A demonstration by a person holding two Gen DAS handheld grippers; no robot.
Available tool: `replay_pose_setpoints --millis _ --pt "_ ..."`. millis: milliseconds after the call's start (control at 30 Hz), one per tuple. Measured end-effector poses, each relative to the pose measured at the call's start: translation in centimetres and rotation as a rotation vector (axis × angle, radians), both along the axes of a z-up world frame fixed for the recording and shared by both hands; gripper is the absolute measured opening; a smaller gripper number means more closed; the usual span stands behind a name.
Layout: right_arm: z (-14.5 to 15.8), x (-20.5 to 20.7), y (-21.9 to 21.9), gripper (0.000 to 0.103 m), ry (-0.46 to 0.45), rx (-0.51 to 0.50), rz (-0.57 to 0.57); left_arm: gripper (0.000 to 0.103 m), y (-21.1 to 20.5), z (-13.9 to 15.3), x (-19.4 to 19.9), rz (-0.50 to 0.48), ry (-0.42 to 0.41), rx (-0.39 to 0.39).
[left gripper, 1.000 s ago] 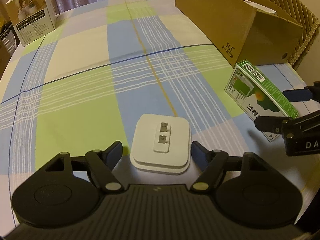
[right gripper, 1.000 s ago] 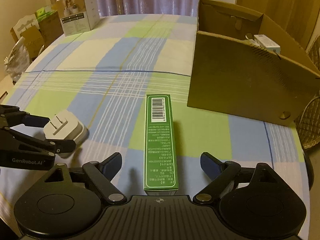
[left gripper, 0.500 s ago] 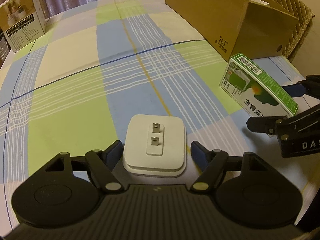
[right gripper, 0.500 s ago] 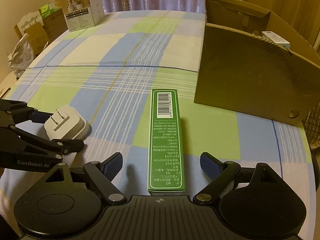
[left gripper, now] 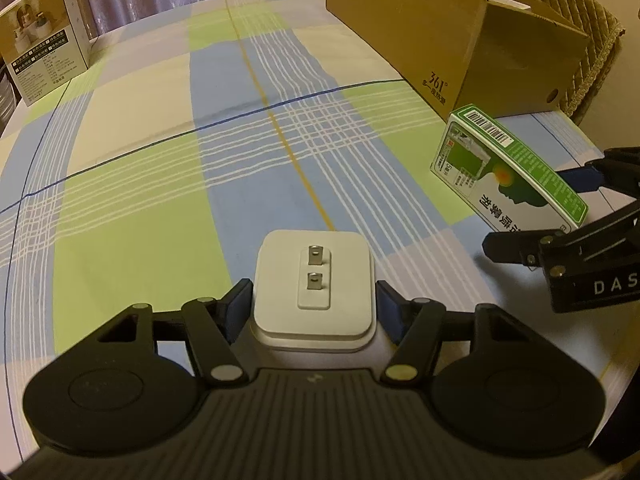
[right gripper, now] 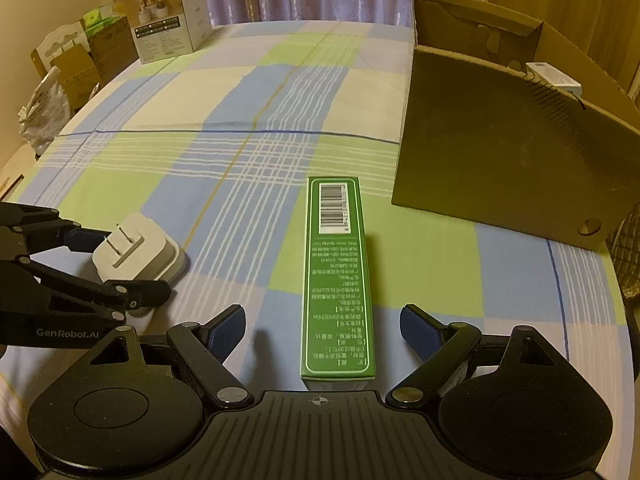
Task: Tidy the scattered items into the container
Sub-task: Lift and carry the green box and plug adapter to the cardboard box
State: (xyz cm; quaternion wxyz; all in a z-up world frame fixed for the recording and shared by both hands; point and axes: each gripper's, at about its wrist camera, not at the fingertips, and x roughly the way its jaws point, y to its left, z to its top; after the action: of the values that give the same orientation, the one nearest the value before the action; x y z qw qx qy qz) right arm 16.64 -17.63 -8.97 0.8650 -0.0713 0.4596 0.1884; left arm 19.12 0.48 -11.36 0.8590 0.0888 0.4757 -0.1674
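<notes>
A white plug adapter (left gripper: 312, 276) lies prongs-up on the checked tablecloth. My left gripper (left gripper: 312, 308) has its blue pads against the adapter's two sides. The right wrist view shows that adapter (right gripper: 136, 252) on the cloth between the left gripper (right gripper: 126, 268) fingers. A long green carton (right gripper: 338, 280) stands on its edge between the fingers of my right gripper (right gripper: 322, 328), which is open with a gap on each side. From the left wrist view, the carton (left gripper: 508, 176) and right gripper (left gripper: 534, 210) are at the right. The open cardboard box (right gripper: 500, 152) stands beyond.
The cardboard box (left gripper: 440, 40) holds a small white carton at its far end. A white product box (right gripper: 168, 20) stands at the table's far left. A padded chair (left gripper: 592, 40) is behind the cardboard box. Boxes and bags (right gripper: 72, 68) crowd the floor at the left.
My left gripper moved forward around the adapter and its fingers closed in onto its sides. The right gripper slid forward along the green carton and stayed open.
</notes>
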Motion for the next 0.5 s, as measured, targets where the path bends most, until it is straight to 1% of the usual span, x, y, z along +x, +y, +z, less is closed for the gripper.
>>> replay_pose_setpoints --millis 33,67,167,200,233,267,400,500 --pt "0.01 0.09 0.07 0.072 0.003 -0.001 0.002 0.061 -0.01 -0.01 -0.05 -0.001 -0.002 0.000" --pt "-0.01 0.20 0.15 0.070 0.006 -0.005 0.002 0.061 -0.02 -0.03 -0.13 0.000 -0.005 0.000" --pt "-0.06 0.31 0.36 0.069 0.006 -0.015 0.007 0.061 -0.04 0.00 -0.26 0.002 -0.008 0.000" --pt "-0.10 0.33 0.43 0.063 0.006 -0.020 0.010 0.061 -0.05 0.02 -0.26 0.003 -0.007 0.000" --pt "-0.15 0.38 0.49 0.054 0.010 -0.024 0.012 0.061 -0.04 0.04 -0.26 0.003 -0.006 0.000" --pt "-0.20 0.43 0.49 0.051 0.014 -0.026 0.012 0.061 -0.03 0.06 -0.24 0.002 -0.005 0.001" --pt "-0.14 0.37 0.43 0.051 0.007 -0.026 0.004 0.061 -0.03 0.12 -0.11 0.003 -0.001 0.002" --pt "-0.07 0.36 0.37 0.034 0.008 -0.034 -0.002 0.061 -0.05 0.17 -0.12 0.002 0.001 0.005"
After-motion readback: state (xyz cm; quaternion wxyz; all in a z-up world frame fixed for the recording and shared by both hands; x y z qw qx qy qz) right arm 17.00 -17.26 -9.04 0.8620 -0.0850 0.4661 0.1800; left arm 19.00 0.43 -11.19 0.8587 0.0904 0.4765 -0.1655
